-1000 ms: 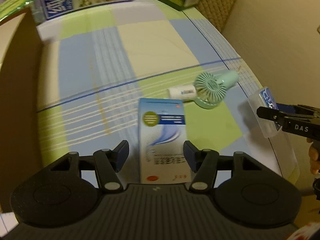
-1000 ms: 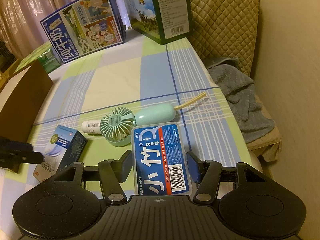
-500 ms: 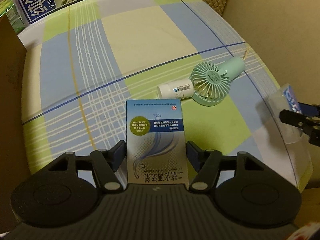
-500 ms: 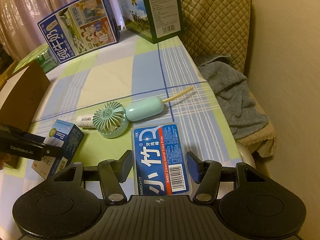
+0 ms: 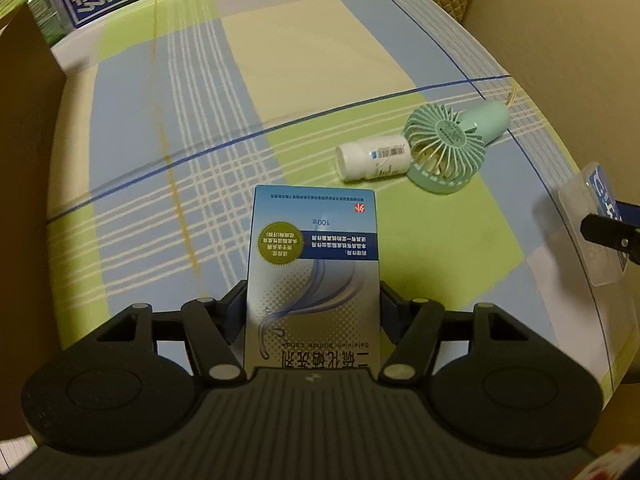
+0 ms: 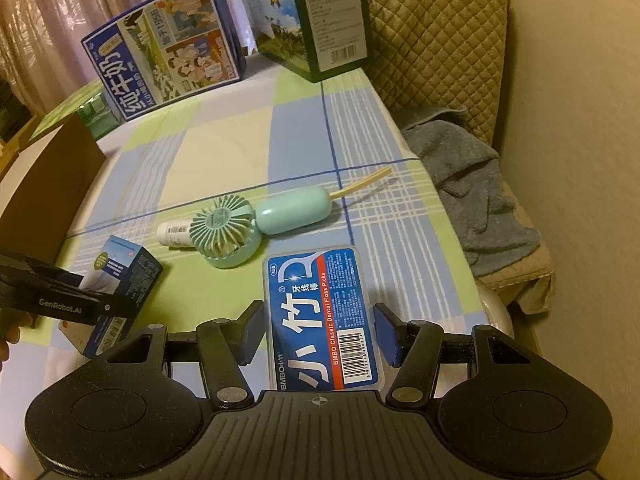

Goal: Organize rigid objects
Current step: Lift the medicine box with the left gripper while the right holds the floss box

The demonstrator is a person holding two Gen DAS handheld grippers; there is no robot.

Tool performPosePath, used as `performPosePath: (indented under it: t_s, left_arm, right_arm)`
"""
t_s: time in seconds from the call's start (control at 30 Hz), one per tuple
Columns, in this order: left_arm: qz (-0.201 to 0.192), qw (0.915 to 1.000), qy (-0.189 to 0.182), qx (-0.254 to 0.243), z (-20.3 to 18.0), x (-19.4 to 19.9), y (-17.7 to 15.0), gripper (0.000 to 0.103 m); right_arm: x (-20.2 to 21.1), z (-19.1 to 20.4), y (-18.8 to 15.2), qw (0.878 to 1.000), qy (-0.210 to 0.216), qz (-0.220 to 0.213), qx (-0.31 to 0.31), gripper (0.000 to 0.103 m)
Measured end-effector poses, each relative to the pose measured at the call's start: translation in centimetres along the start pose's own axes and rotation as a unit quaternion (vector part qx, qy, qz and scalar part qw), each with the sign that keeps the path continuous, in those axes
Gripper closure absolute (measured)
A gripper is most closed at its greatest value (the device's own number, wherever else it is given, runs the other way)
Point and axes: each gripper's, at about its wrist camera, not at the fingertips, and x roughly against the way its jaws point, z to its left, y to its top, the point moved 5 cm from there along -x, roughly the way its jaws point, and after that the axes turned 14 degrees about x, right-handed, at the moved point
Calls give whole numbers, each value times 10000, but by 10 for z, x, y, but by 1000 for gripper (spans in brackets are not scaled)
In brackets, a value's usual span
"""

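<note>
Two grippers, each loaded. Left gripper [image 5: 313, 312]: fingers [image 5: 236, 312] set against the two long sides of a blue-and-white lotion box [image 5: 314, 276], pinching it near its lower half; printed face up, text upside down from the left wrist camera, far end reaching out past the fingertips over the checked tablecloth [image 5: 160, 120]. Seen from the right wrist camera, same box [image 6: 120, 276] tilted, lower corner close to the cloth, whether touching it impossible to tell.

Right gripper [image 6: 316, 332]: fingers [image 6: 386, 332] clamped on both long edges of a clear dental floss pick case [image 6: 320, 320] with a blue and red label, barcode end nearest the gripper body, other end sticking out beyond the fingertips. In the left wrist camera, same case [image 5: 596, 224] at the far right, past the table edge.

Ahead of the left fingertips and to the right: small white bottle [image 5: 374, 156] lying on its side, base touching the head of a mint-green handheld fan [image 5: 444, 148], also lying flat. Ahead of the right fingertips and slightly left: same fan [image 6: 224, 232], handle pointing right, thin yellowish strap [image 6: 360, 186] trailing from the handle end; bottle [image 6: 174, 232] just left of the fan head.

Far beyond both pairs of fingers: blue milk carton box [image 6: 168, 68] and dark green box [image 6: 320, 20] standing at the back of the table. Left of the fingers: brown cardboard wall [image 5: 24, 140]. Right of the right fingers, off the table: grey towel [image 6: 472, 184] on a quilted seat [image 6: 432, 32].
</note>
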Motion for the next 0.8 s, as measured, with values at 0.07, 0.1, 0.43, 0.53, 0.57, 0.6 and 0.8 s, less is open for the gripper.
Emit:
performPosePath:
  t_s: [0.07,0.1,0.43,0.53,0.57,0.6,0.8]
  left_arm:
    - [-25,10000,15,71,5,3,-5,41]
    - [-37,9999,16,123,8,5,-8,41]
    - [-57,9989,-29,454,27,25,-44,42]
    - [-123,9987,-93,491,27,33,-52,42]
    - [-163,9986,-113,492,28,36,-55,42]
    - [-212,9984,-135,499,27,40,-57,42]
    - [-455,9970,-240,583,31,63,-63,42]
  right_arm:
    - [-2,5,1,10000,49,22,46,49]
    - [-3,7,1,9999,69,33,69,49]
    - [-10,36,-3,9987,338,146,350,49]
    - [-11,46,-2,9980,422,150,438,49]
    - [-10,49,-2,9978,449,148,473,49]
    - [-10,53,-2,9975,476,146,504,49]
    - [-8,70,2,9958,594,114,689,49]
